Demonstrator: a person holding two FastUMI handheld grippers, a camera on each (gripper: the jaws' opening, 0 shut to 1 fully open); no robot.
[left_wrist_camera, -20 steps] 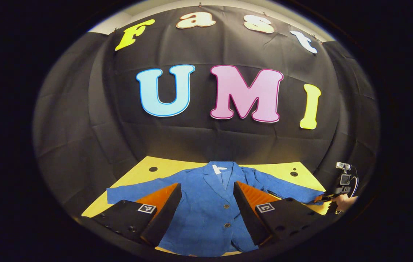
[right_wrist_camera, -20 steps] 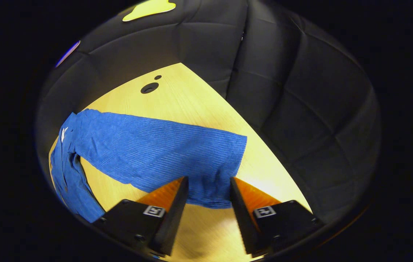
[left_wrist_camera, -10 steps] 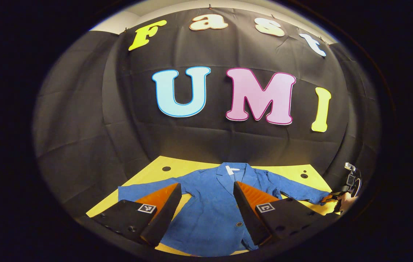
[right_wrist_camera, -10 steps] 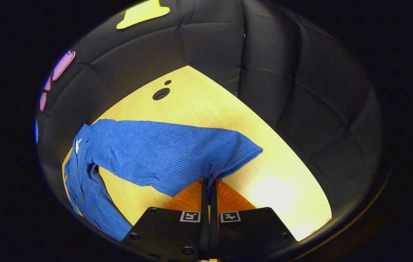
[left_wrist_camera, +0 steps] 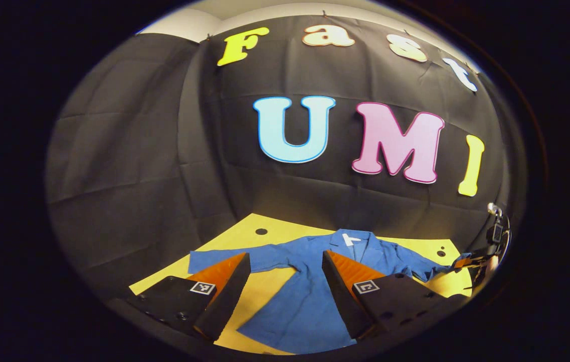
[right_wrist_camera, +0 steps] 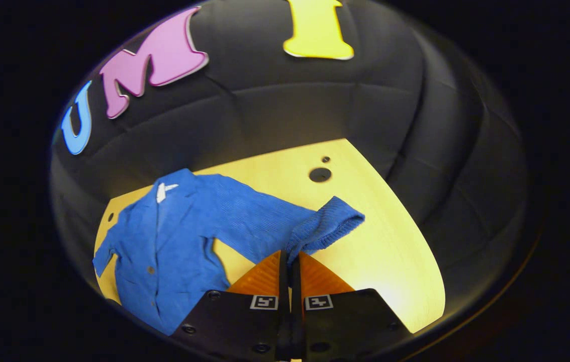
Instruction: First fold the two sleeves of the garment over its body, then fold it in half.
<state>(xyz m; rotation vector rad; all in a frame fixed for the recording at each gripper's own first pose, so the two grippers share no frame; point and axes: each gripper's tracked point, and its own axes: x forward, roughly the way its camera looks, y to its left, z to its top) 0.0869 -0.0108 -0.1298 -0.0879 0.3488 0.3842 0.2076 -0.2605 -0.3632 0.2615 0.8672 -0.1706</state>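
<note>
A blue button-front jacket [left_wrist_camera: 310, 301] lies face up on the yellow table [left_wrist_camera: 260, 286], collar toward the back wall. My left gripper [left_wrist_camera: 285, 255] hovers open above its front hem, nothing between the fingers. The jacket's left sleeve [left_wrist_camera: 224, 257] stretches flat to the left. In the right gripper view my right gripper [right_wrist_camera: 290, 254] is shut on the right sleeve [right_wrist_camera: 325, 226] near its cuff, and the cuff is lifted and bunched above the table. The jacket body [right_wrist_camera: 164, 251] lies to its left. The left gripper view shows the right gripper [left_wrist_camera: 466, 261] far right, held by a hand.
The table [right_wrist_camera: 390, 261] has round holes near its back corners [right_wrist_camera: 320, 174] [left_wrist_camera: 261, 231]. Black cloth walls close in the table at the back and both sides. Bare tabletop lies to the right of the lifted sleeve.
My right gripper closed on the right sleeve's cuff, raised it and swung toward the jacket body. My left gripper stayed open and shifted to the left over the hem.
</note>
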